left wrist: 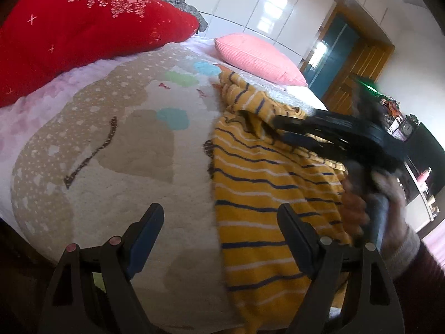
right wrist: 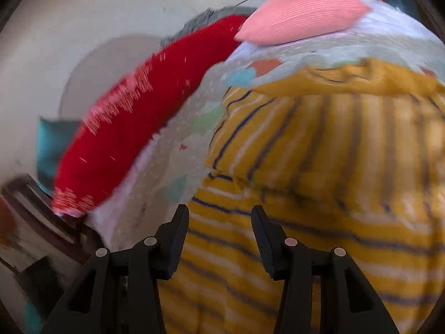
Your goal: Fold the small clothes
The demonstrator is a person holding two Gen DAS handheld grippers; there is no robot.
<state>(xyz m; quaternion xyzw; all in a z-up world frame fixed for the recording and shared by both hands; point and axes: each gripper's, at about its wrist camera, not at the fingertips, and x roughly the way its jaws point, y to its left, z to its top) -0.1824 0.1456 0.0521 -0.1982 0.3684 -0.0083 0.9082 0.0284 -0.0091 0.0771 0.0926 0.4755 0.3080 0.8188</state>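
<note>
A small yellow garment with navy and white stripes [left wrist: 267, 194] lies on a patterned bedspread [left wrist: 116, 150], partly folded over itself. My left gripper [left wrist: 219, 214] is open and empty, low over the garment's left edge. My right gripper shows in the left wrist view [left wrist: 281, 128] as a black tool held by a hand, over the garment's far part. In the right wrist view the right gripper [right wrist: 219, 217] is open and empty just above the striped garment [right wrist: 319, 167], which is blurred by motion.
A large red cushion [left wrist: 83, 33] lies at the back left of the bed and a pink pillow [left wrist: 258, 58] at the back. Grey clothing [left wrist: 183, 2] sits behind the red cushion. White cupboards, a wooden door and a dark shelf stand to the right.
</note>
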